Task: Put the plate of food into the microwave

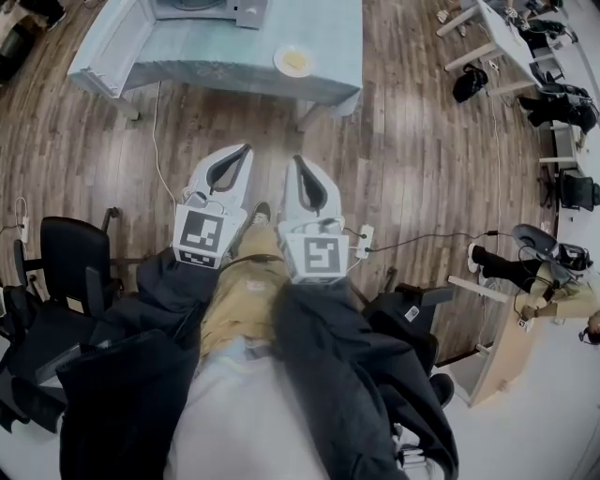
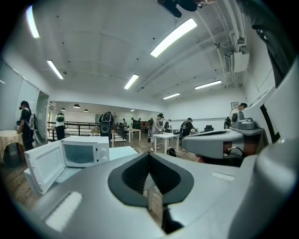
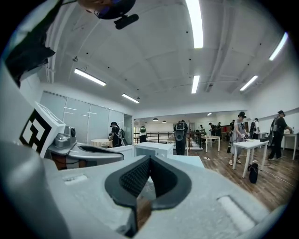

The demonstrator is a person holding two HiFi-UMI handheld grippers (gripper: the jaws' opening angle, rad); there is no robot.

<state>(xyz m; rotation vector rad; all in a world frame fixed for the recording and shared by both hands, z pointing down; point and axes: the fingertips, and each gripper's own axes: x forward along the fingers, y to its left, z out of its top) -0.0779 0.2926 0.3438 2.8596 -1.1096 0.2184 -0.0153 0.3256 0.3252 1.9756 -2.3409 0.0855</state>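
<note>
A wide room with a wooden floor [image 1: 422, 169], seen from my head looking steeply down. Ahead of me stands a table [image 1: 187, 56] under a pale blue cloth. At its far edge sits a white microwave [image 1: 202, 9]; my left claw's view shows its door swung open to the left. Close to the table's near edge, toward its right corner, lies the plate of food [image 1: 294, 61], small, round and pale, with something yellowish on it.

My left claw [image 1: 247, 148] and right claw [image 1: 292, 159] are held side by side above my legs, tips pointing at the table. Both are clenched with nothing between the jaws.

The plate is well apart from both claws, with bare floor between, and lies ahead and slightly right of the right claw's tip. I judge the step in hand to be the approach. To do it well, I should walk up to the near edge, release a claw before it reaches the plate, take the rim squarely and keep the plate level so the food does not slide.
</note>
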